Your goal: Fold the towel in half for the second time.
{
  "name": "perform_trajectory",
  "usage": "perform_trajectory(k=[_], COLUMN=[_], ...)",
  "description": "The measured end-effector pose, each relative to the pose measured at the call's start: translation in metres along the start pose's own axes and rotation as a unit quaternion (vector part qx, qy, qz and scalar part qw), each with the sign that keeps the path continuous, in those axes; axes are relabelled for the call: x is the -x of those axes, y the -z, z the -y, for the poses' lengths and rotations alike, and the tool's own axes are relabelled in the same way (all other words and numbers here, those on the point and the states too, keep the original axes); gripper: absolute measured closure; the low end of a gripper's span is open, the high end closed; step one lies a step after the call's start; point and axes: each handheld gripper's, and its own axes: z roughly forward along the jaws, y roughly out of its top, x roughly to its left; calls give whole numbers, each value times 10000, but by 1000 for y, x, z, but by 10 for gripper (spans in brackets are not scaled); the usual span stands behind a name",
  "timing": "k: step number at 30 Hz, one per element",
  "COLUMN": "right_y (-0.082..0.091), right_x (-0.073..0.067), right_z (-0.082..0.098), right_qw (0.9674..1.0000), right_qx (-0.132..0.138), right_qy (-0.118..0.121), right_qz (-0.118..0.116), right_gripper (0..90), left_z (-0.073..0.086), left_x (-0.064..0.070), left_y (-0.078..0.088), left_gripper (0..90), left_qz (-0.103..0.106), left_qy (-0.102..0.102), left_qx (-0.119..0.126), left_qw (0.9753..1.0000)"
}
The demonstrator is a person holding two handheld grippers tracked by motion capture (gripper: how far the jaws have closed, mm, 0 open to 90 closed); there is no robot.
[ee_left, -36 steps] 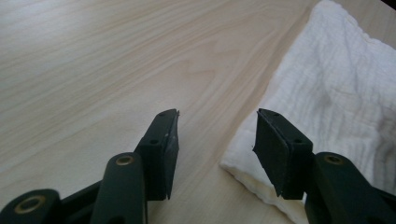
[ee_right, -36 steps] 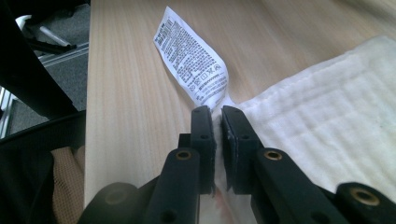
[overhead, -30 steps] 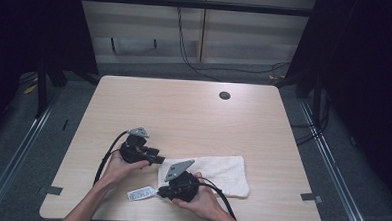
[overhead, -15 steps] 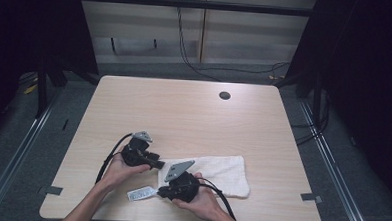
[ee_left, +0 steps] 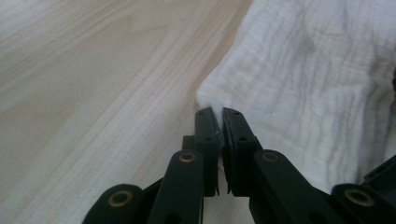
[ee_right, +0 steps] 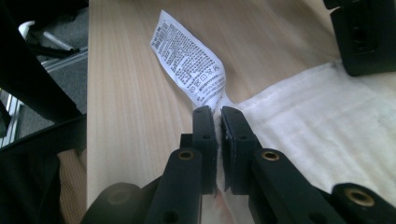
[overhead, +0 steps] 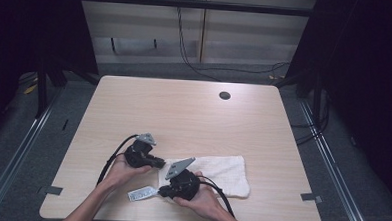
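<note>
White towel [overhead: 216, 174] lies on table [overhead: 184, 115], reaching right of both grippers. Left gripper [ee_left: 219, 122] has just closed, pinching towel's upper-left corner. Right gripper [ee_right: 217, 120] pinches lower-left corner beside care label [ee_right: 189, 63].

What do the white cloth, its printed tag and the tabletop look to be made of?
White cloth: a soft woven fabric, likely cotton gauze; its surface is crinkled and matte with a thicker stitched hem.
Printed tag: thin, smooth sheet, probably synthetic label fabric or paper; it curls and carries small black print.
Tabletop: pale wood-grain surface, possibly laminate; its finish is even and slightly glossy.
</note>
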Motion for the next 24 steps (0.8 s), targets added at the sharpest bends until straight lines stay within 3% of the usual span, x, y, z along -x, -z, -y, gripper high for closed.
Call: perform_trajectory(k=[7,11,14,21,24], right_y=[3,7,12,19,22], right_x=[3,2,3,2,1], right_z=[-1,-3,-6,-9,-11], right_qw=[9999,9997,9996,9992,9989], right_qx=[81,151,251,366,440], right_qy=[-82,-159,-131,-182,-188], right_qz=[-12,-47,-37,-5,-25], right_gripper=[853,853,853,853,852], left_z=[-1,-1,-3,-9,-10], left_x=[-4,-5,-12,-10,-9], left_y=[4,7,10,16,15], left_gripper=[866,867,867,868,868], left_qz=[62,92,282,325,414], left_qy=[197,165,332,282,396], left_qx=[101,148,331,442,593], left_qw=[9997,9997,9985,9981,9966])
